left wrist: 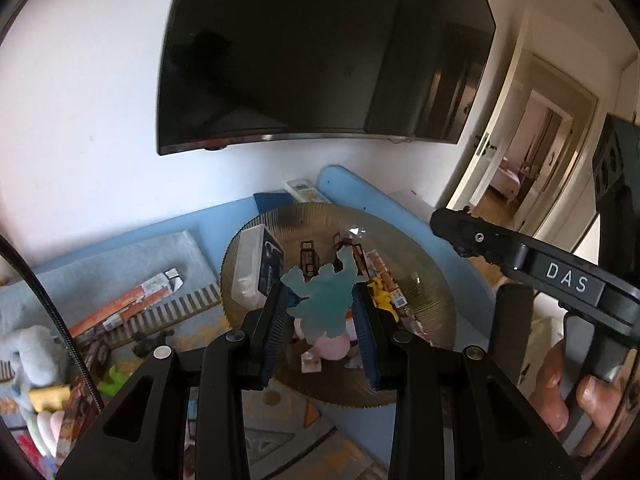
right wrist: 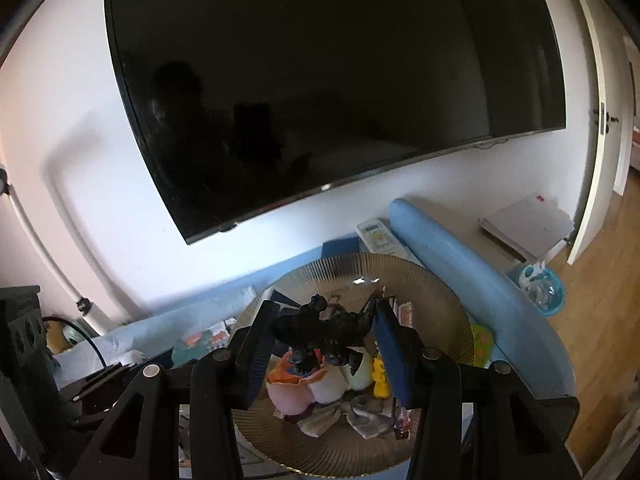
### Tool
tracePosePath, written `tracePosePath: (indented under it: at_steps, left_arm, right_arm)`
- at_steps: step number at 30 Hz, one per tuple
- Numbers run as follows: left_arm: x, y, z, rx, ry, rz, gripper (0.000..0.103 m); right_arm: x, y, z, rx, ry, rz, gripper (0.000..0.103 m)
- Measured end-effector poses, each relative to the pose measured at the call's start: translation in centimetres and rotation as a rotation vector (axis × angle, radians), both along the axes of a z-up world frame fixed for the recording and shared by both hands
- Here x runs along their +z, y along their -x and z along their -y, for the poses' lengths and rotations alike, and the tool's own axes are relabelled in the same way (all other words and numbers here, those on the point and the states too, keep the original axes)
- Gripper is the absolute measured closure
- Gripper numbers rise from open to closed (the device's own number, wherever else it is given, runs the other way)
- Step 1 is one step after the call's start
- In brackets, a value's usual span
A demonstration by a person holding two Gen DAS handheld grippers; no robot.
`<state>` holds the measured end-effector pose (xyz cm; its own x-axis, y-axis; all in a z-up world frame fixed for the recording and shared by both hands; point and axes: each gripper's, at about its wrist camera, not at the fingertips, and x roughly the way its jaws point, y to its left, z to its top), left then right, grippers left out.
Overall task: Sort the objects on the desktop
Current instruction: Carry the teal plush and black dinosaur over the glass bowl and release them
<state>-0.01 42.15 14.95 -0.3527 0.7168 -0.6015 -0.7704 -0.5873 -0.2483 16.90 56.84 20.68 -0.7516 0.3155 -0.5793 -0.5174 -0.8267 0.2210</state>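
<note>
Two toys hang over the same ribbed glass plate (left wrist: 436, 280). The left hand-held gripper (left wrist: 320, 312) is clenched on a pale teal figure (left wrist: 320, 300), held upright between its pads, directly above the pink plush (left wrist: 332, 346) in the plate's middle. The right hand-held gripper (right wrist: 324, 340) pinches a black dinosaur (right wrist: 324, 332), its long body lying crosswise from pad to pad, also straight above the plate. Neither is nearer; for both, the drop lies straight down.

The right gripper (right wrist: 326, 334) jaws clamp a black dinosaur figure (right wrist: 320, 330) above the ribbed glass plate (right wrist: 432, 292).
</note>
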Motion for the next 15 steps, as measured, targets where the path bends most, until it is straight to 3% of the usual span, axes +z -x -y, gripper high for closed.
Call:
tracePosePath:
  at_steps: [11,13,15]
  left_arm:
    - [-0.3,-0.1,-1.9,-0.002,0.021,-0.045,0.072]
    - [-0.6,0.3,-2.2,-0.017,0.026,-0.029,0.063]
    - [-1.1,0.8,-2.0,-0.033,0.016,0.023,0.058]
  right_arm:
    - [-1.5,1.3,-0.7,-0.031,-0.008,0.071,0.055]
    - [-1.7,1.4,-1.1,-0.044,0.005,0.085,0.055]
    - [-1.9,1.5,-1.5,-0.059,0.018,0.104,0.042]
